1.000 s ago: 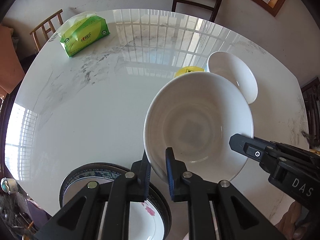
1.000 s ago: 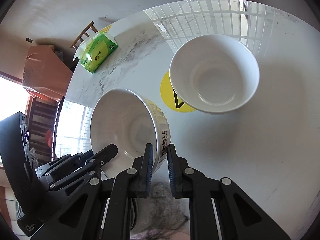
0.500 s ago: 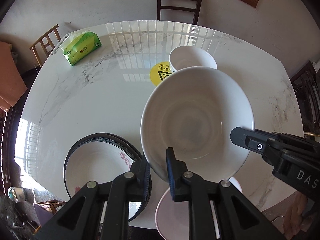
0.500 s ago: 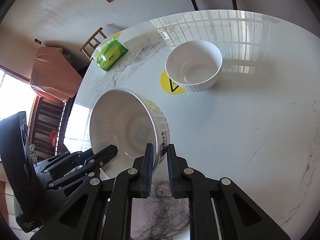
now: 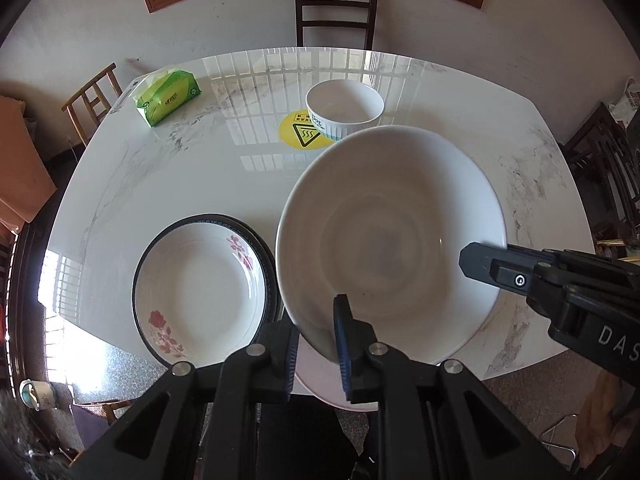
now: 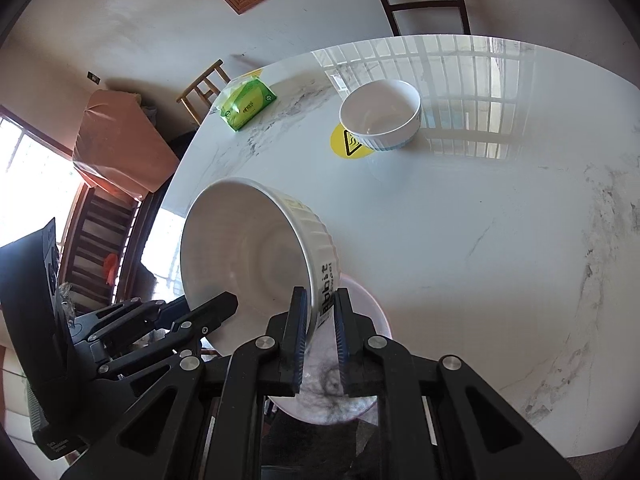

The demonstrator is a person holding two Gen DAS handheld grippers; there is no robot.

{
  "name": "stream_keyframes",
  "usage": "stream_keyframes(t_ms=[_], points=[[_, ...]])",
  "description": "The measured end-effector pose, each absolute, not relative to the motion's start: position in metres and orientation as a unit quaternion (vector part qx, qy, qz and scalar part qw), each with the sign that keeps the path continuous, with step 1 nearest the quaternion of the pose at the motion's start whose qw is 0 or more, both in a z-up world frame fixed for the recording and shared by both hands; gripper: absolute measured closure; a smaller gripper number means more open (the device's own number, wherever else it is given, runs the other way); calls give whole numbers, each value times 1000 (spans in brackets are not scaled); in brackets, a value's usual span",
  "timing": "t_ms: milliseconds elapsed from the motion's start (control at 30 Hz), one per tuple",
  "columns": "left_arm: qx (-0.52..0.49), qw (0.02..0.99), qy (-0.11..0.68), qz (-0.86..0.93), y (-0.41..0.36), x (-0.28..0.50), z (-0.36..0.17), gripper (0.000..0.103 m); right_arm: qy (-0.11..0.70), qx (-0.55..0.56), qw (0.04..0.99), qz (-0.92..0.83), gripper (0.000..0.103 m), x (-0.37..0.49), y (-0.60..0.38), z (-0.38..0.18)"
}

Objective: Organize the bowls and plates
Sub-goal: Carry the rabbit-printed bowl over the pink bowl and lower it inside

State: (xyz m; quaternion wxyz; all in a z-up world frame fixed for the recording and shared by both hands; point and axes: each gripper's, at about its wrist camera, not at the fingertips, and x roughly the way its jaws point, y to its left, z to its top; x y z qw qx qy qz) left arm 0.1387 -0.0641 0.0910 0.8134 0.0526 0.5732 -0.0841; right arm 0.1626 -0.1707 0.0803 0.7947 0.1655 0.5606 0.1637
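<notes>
At the near edge of the marble table [image 5: 168, 184], both grippers share one big white bowl [image 5: 392, 240], tipped up above the surface. The left gripper [image 5: 316, 344] pinches the bowl's near rim, one pad inside and one outside; the right gripper [image 6: 322, 320] is pressed tight on the ribbed wall with the printed lettering. Under the bowl lies a plain white plate [image 6: 360, 360] that overhangs the table's near edge (most of it is hidden by bowl and fingers). Just to the left sits a stack of dark-rimmed plates, the top flowered plate [image 5: 200, 292] showing pink roses; how many lie beneath I cannot tell. Toward the far edge a smaller ribbed bowl [image 5: 345, 109] stands upright, covering part of a yellow warning sticker [image 5: 300, 134]. A green tissue pack [image 5: 168, 98] rests at the far left corner. A dark chair [image 5: 336, 12] stands beyond the table, its seat hidden.
</notes>
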Motion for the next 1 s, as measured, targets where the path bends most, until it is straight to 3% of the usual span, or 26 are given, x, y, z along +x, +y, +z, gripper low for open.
stream_keyframes(t_ms=[433, 1000], points=[[54, 798, 595, -84, -64, 103, 58, 86, 572, 160, 789, 159, 90, 125, -161, 56], [50, 775, 624, -84, -64, 117, 17, 86, 600, 158, 771, 147, 90, 126, -158, 19]])
